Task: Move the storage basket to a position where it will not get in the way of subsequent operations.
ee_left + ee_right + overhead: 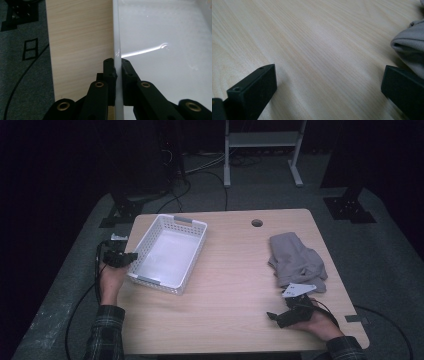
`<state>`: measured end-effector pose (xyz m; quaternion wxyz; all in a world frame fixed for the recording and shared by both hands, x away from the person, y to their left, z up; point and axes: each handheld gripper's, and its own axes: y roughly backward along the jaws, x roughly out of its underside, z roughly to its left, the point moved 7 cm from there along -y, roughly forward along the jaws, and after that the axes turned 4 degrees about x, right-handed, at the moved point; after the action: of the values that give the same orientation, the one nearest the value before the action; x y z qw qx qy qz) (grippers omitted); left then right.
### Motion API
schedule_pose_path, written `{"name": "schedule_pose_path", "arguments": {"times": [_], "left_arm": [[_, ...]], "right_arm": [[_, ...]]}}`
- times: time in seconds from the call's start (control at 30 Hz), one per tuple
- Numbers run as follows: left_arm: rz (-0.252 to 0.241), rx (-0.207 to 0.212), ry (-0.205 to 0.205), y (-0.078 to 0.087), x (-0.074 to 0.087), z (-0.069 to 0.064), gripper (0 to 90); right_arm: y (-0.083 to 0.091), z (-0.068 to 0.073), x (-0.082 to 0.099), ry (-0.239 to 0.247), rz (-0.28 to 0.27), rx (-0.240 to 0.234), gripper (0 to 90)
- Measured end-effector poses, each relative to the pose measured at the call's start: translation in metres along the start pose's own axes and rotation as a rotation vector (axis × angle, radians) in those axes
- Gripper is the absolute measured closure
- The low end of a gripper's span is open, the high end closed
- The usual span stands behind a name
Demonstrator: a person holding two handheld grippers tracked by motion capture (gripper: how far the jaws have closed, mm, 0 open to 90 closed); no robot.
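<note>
From the high view we see the white basket [167,253] lying at about ten o'clock on the wooden table [235,285], turned at a slant, with its near left corner right at the table's left edge. The left gripper [131,256] comes in from nine o'clock and meets the basket's left wall near that corner. A crumpled grey cloth [296,261] lies at about three o'clock, well apart from the basket. The right gripper [276,317] rests low at about five o'clock, just below the cloth, pointing toward nine o'clock.

In the left gripper view we look along the two black jaws, which are clenched on the basket wall [117,50]: one pad sits outside over the table [80,37], the other inside over the basket's glossy white floor. The wall runs straight up toward twelve o'clock between them.

In the right gripper view the jaws stand far apart at seven and four o'clock, released, with bare table [312,50] between them. A fold of the cloth [409,47] shows at three o'clock, just beside the right-hand jaw.
</note>
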<state>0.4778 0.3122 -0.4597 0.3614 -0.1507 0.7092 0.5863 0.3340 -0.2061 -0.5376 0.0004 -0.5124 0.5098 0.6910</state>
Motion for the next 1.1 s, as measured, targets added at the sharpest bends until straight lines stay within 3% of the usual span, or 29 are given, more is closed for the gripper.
{"name": "schedule_pose_path", "arguments": {"times": [0.33,0.5,0.57,0.6,0.67,0.73,0.9,0.93,1.1], "left_arm": [[-0.003,-0.019,0.037,0.004,0.009,0.018,84.5],[0.000,-0.037,0.019,0.003,0.010,0.019,81.3],[0.002,-0.062,0.000,0.006,0.009,0.020,74.8],[-0.007,-0.067,0.000,0.007,0.009,0.021,63.4],[-0.027,-0.097,-0.020,0.013,0.005,0.022,50.8],[-0.021,-0.096,-0.032,0.016,0.004,0.022,42.6],[-0.050,-0.048,-0.060,0.023,-0.003,0.010,32.7],[-0.057,-0.024,-0.066,0.025,-0.006,0.004,26.6],[-0.074,0.022,-0.066,0.029,-0.011,-0.007,17.4]], "right_arm": [[0.000,0.000,0.000,-0.003,0.000,0.002,0.0],[0.000,0.000,0.000,-0.003,0.000,0.002,0.0],[0.000,0.000,0.000,-0.003,0.000,0.002,0.0],[0.000,0.000,0.000,-0.003,0.000,0.002,0.0],[0.000,0.000,0.000,-0.004,0.000,0.002,0.0],[0.000,0.000,0.000,-0.004,0.000,0.002,0.0],[0.000,0.000,0.000,-0.004,0.000,0.002,0.0],[0.000,0.000,0.000,-0.004,0.000,0.003,0.0],[0.001,0.000,0.000,-0.007,0.001,0.005,0.0]]}}
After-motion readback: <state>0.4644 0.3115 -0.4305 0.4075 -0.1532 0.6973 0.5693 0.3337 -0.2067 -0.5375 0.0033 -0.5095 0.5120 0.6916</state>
